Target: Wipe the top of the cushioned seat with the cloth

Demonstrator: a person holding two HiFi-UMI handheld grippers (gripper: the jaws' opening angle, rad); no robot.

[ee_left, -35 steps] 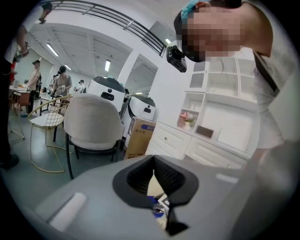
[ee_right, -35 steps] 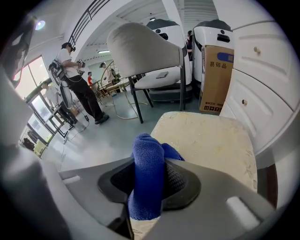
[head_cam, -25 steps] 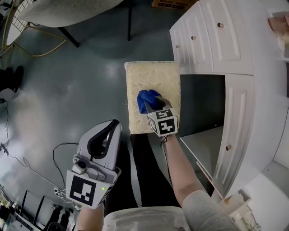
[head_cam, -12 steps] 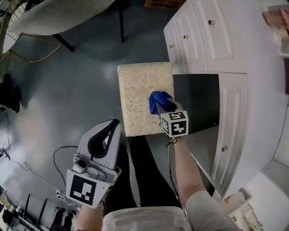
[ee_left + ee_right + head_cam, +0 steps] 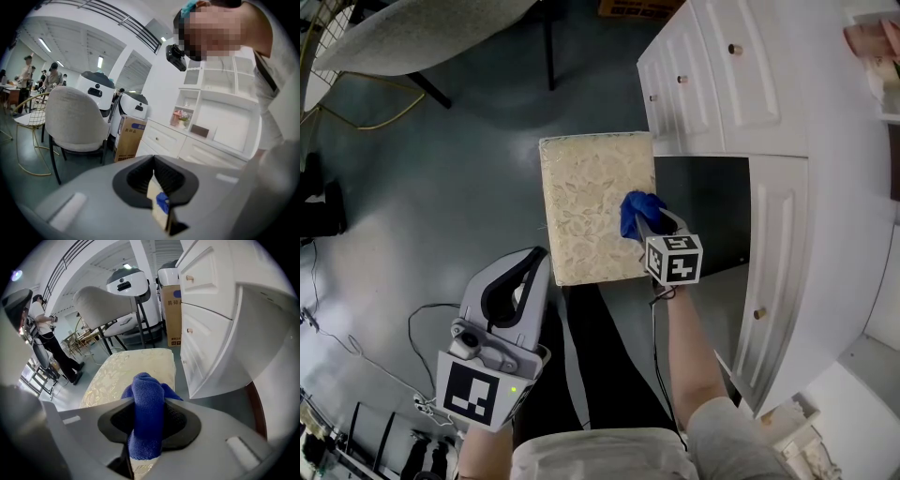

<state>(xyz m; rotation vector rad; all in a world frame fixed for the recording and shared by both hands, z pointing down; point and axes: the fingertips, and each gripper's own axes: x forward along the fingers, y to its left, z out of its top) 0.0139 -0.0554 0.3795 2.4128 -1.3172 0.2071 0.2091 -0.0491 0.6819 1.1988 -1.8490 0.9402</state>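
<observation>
My right hand-held gripper (image 5: pixel 643 218), clamped on the cloth (image 5: pixel 634 210), has swept from the middle of the cushioned seat (image 5: pixel 586 202) to its right edge. The left hand-held gripper (image 5: pixel 536 259) hangs closed and empty at lower left, so I judge this stroke done and the seat's left side next

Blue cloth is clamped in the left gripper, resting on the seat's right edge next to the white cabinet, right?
Wrong gripper. The right gripper view shows the right gripper shut on the blue cloth; the left gripper holds nothing. The rest stands: it rests on the seat's right edge beside the white cabinet.
</observation>
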